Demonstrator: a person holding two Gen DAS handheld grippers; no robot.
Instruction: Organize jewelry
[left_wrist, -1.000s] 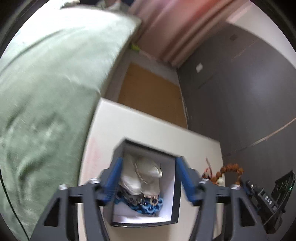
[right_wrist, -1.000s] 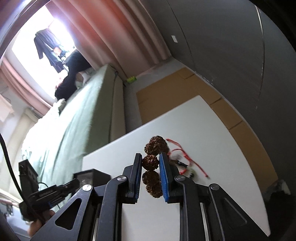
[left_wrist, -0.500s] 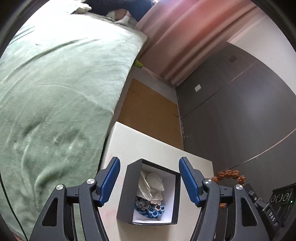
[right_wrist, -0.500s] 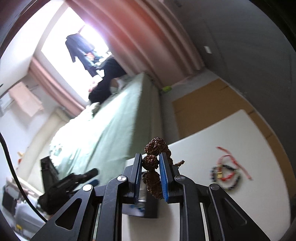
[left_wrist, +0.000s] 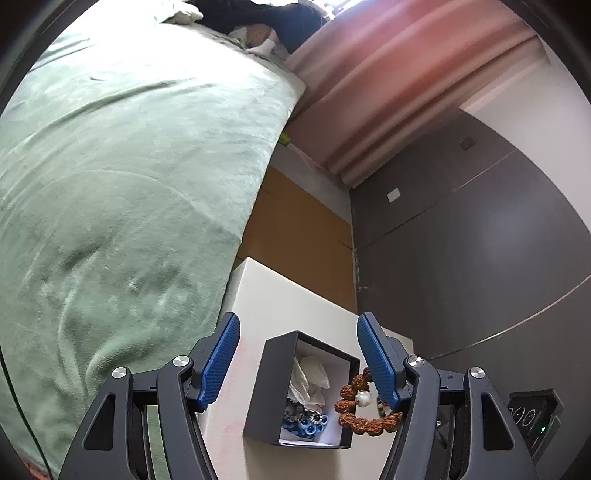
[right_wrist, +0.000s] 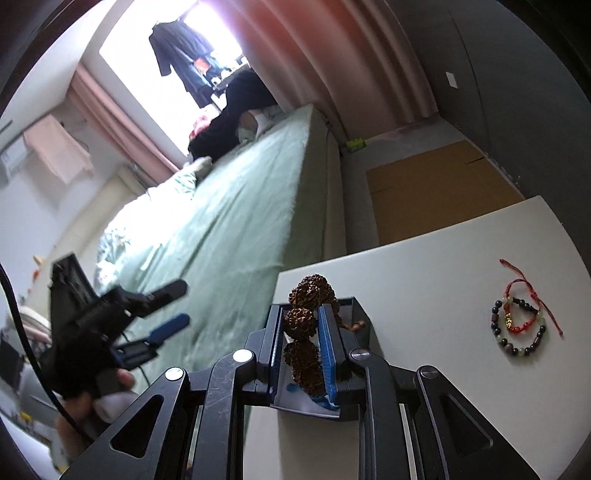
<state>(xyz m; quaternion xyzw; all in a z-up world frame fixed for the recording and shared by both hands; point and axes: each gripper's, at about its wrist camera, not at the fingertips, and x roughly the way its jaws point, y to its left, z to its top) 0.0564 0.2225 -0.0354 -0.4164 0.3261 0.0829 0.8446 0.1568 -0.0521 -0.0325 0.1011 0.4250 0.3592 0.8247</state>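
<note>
Over the white bench (right_wrist: 424, 280) you have brought the brown bead bracelet (right_wrist: 301, 321), pinched in your right hand-held gripper (right_wrist: 303, 347), above the black box (left_wrist: 269, 387). Your left hand-held gripper (left_wrist: 297, 363) has backed off, spread wide, so dropping in looks next; another bracelet (right_wrist: 519, 325) waits.

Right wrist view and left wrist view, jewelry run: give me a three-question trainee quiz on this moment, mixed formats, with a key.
1. True or false: the right gripper is shut on the brown seed-bead bracelet.
2. Multiple choice: the left gripper is A) shut on the black box, B) open, touching nothing, C) holding a bracelet.
3. Fill in: the beaded bracelet with red cord lies on the white ____.

Key: 1 true; 2 B; 3 table.
</note>
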